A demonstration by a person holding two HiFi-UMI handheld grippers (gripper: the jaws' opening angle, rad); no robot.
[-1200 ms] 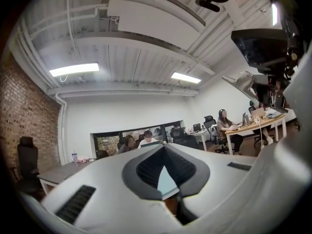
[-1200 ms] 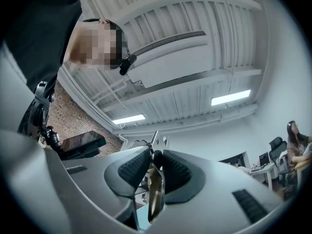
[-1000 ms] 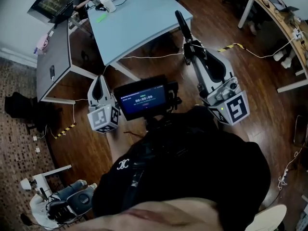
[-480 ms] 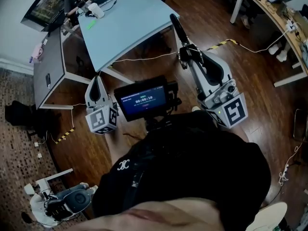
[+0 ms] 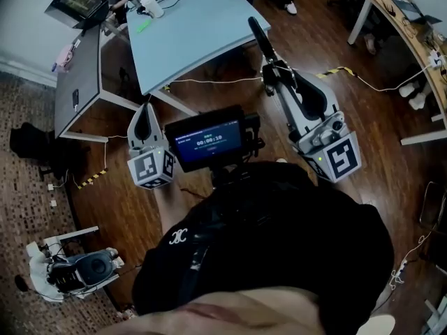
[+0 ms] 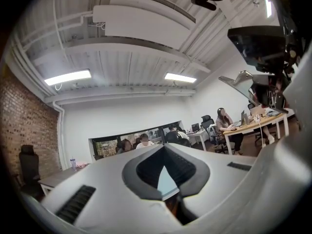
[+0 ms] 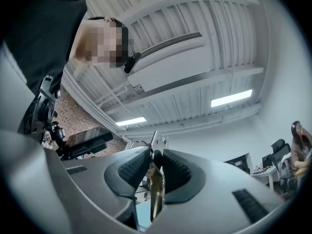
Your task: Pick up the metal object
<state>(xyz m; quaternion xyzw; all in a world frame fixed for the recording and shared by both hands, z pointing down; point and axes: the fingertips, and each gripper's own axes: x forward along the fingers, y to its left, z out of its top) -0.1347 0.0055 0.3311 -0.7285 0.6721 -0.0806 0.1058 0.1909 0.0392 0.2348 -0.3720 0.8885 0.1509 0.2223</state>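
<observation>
Our right hand-held gripper (image 7: 155,156) pinches the metal object (image 7: 156,191), held up in the air. The left hand-held gripper (image 6: 164,149) is pressed together, empty. The pickup looks done; next we need only a steady hold.

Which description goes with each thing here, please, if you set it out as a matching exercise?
Things:
1 left gripper
2 right gripper
3 table
4 screen

Descriptions:
A light blue, ahead of the person
B clamped on the metal object
C lit, between the two grippers
D jaws together, nothing held

Pairs: 1-D, 2-B, 3-A, 4-C
</observation>
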